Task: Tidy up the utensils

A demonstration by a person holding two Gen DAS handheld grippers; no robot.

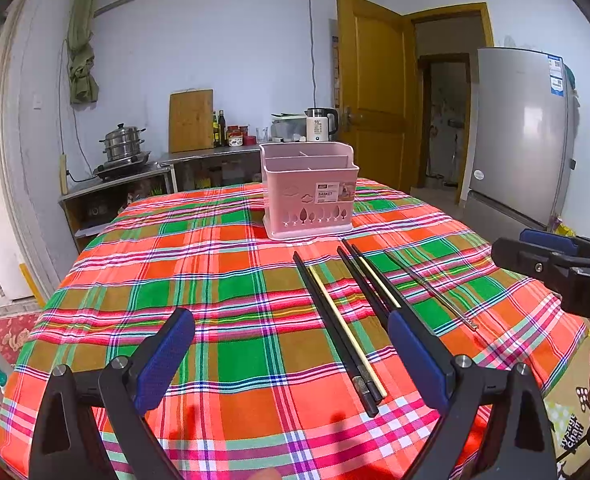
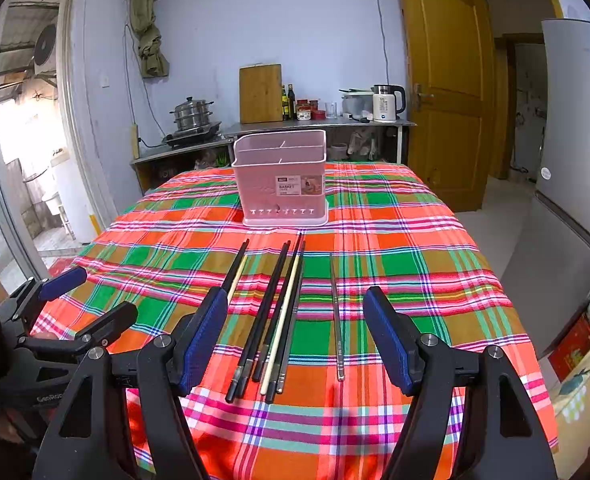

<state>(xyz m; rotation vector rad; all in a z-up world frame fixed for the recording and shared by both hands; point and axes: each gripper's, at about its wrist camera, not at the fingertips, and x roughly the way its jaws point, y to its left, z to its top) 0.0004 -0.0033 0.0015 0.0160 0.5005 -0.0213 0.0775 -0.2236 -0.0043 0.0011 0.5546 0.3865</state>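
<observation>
Bright checked cloth covers the tabletop (image 2: 415, 240), where chopsticks (image 2: 279, 320) lie near the front edge and the pink basket (image 2: 281, 178) waits near the far edge, so the right gripper (image 2: 295, 336) and left gripper (image 1: 291, 356), both wide apart and empty, should pinch one stick near its middle.

Your left gripper (image 1: 291, 344) hangs low over the near side, jaws spread wide, blue pads (image 1: 163, 360) facing each other with nothing between them. Your right gripper (image 2: 295, 332) sits level beside it, likewise wide apart and holding nothing. Each shows in the other's view: the right at the left camera's right edge, the left at the right camera's lower left.
</observation>
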